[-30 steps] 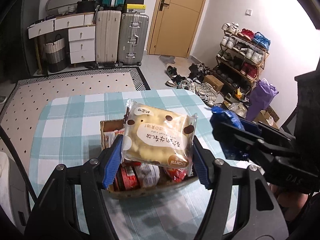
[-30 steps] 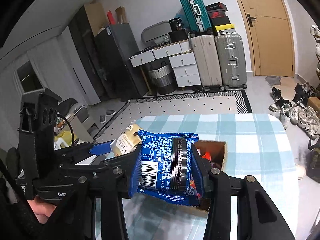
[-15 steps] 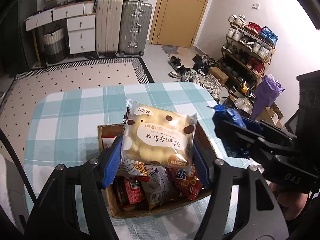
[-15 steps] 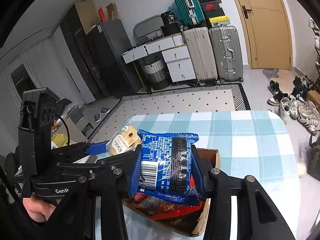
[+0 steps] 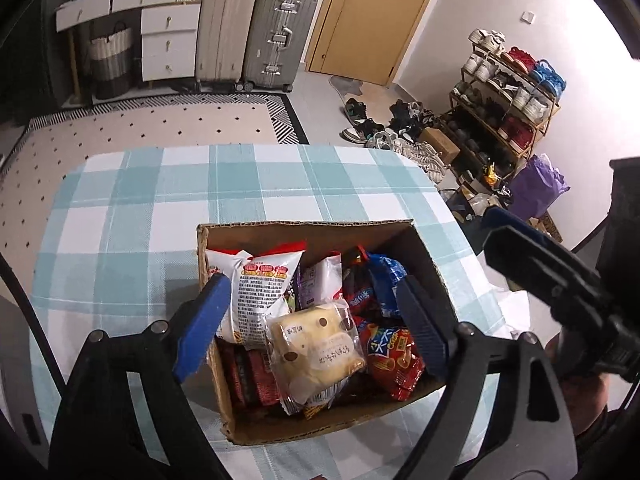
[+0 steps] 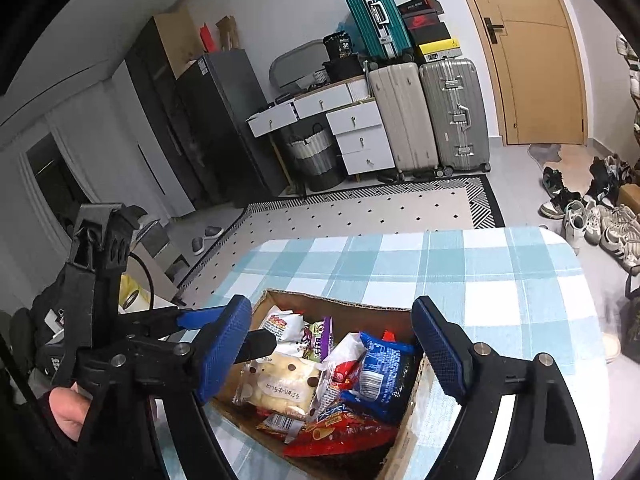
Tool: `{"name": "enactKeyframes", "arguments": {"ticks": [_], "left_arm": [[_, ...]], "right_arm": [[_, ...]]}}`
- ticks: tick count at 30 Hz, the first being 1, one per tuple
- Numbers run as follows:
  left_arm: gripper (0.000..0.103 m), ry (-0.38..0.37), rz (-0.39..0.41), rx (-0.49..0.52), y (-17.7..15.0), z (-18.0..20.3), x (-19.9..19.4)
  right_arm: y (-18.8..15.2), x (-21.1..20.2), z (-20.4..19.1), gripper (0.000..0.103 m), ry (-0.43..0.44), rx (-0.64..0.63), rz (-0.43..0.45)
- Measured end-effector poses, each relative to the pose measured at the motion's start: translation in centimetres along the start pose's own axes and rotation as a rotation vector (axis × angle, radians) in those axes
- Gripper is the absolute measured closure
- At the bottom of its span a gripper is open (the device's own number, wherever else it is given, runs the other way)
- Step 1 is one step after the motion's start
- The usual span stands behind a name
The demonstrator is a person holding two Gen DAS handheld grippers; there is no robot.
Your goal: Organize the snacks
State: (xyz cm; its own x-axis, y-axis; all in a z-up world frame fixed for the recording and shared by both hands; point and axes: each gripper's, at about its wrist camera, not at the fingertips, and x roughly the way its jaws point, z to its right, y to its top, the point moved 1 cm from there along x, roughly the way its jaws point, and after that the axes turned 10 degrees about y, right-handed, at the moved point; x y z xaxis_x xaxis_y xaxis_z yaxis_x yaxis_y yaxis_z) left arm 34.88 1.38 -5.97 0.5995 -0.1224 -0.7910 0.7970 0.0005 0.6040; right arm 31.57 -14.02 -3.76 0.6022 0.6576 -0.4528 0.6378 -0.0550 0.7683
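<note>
- The counter (image 5: 132, 200), draped in a woven teal-and-white check cloth, fills the foreground of a cluttered room with hard-shell suitcases (image 5: 256, 28) far behind it.
- A corrugated cardboard box (image 5: 304, 227) sits near the counter's front edge, open-topped, its stiff walls raw-edged; it looks rigid enough to be shifted by a wall.
- The left tongs (image 5: 314, 328) hang over the box with jaws opening and nothing between them; the blue ribbed pads stand wide apart.
- The right tongs (image 6: 334, 350) hover over the same box from the right, jaws likewise opening, nothing pressed between the pads.
- A white crisp bag (image 5: 256, 292) lies at the far left of the box: puffy, light, crinkly film, best pinched at a sealed edge.
- A cream bread packet (image 5: 316, 354), spotted brown in clear wrap, rests loose on top near the middle: soft and squashable, so a gentle hold across its flat sides would suit.
- A blue biscuit packet (image 6: 380, 376) lies loose toward the right side: glossy, likely slippery, contents probably brittle.
- A red snack pouch (image 5: 394, 360) sits at the near right, shiny foil, light.
</note>
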Motion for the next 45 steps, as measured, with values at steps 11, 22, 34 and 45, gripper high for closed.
{"name": "enactKeyframes", "arguments": {"ticks": [11,22,34,45], "left_arm": [[0.018,0.059,0.066,0.011,-0.2,0.2,-2.7],[0.010,0.117,0.169,0.013,-1.2,0.2,-7.9],[0.001,0.142,0.390,-0.019,-6.2,-1.2,-16.0],[0.001,0.218,0.488,-0.038,-14.0,-3.9,-18.4]], "right_arm": [[0.1,-1.4,-1.3,0.019,-0.013,-0.025,0.023],[-0.5,-5.0,-3.4,0.016,-0.016,-0.063,0.087],[-3.7,-10.8,-5.3,0.004,-0.037,-0.090,0.184],[-9.5,-15.2,-5.5,0.002,-0.081,-0.097,0.265]]}}
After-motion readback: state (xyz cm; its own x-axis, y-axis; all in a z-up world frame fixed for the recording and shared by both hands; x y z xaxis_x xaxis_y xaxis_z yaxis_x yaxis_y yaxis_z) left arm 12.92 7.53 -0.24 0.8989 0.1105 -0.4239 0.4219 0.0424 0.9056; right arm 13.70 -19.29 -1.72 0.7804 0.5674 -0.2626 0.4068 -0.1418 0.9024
